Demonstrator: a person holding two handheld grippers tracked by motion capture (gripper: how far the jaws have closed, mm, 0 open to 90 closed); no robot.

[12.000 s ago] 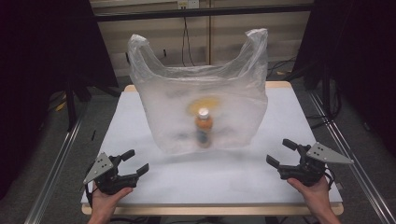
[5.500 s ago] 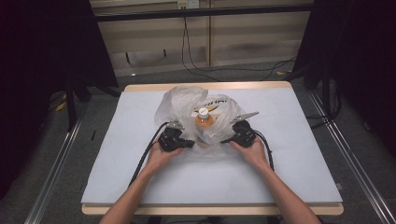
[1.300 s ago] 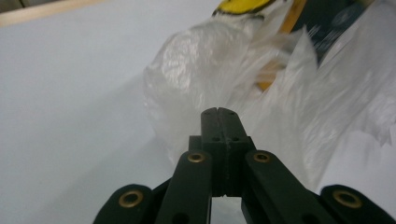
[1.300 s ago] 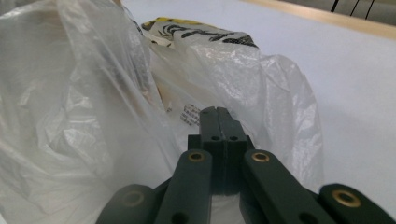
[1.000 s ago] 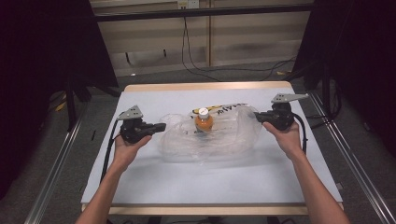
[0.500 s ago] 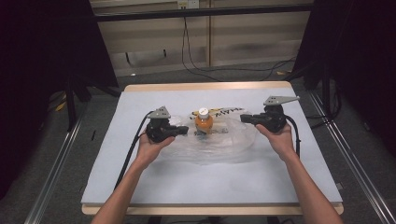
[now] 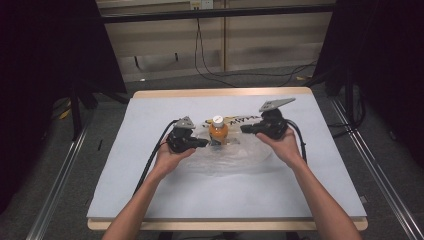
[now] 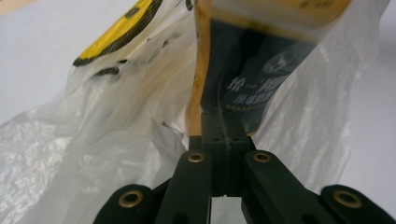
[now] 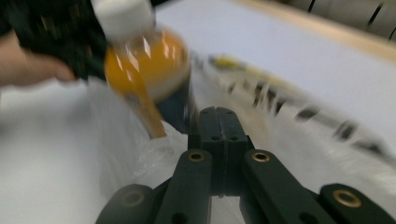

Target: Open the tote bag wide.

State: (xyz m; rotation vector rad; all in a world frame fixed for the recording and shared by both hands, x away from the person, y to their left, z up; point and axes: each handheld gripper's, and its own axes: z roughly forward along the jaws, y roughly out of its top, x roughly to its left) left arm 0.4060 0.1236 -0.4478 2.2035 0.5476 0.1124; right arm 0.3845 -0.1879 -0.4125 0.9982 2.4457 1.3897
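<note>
An orange drink bottle (image 7: 218, 131) with a white cap stands upright near the middle of the table, inside a clear plastic bag (image 7: 235, 157) that lies crumpled flat around its base. My left gripper (image 7: 204, 143) sits just left of the bottle, low, and its jaws are shut with bag film pinched at the tips (image 8: 223, 122). The bottle's dark label (image 8: 252, 70) looms right behind them. My right gripper (image 7: 243, 129) is just right of the bottle, a little higher, jaws shut (image 9: 219, 116) with bunched film (image 9: 140, 158) at their left side. The bottle (image 9: 149, 65) is blurred there.
The table (image 7: 150, 190) has a white cover and a wooden rim. Printed yellow and black lettering on the bag (image 7: 235, 120) lies behind the bottle. Cables trail from both grippers toward the front. Metal rails (image 7: 60, 185) run along the floor on both sides.
Both grippers have moved inward from the bag's stretched-out ends toward the bottle, the left one also lower. The bag has gone slack and bunched around the bottle.
</note>
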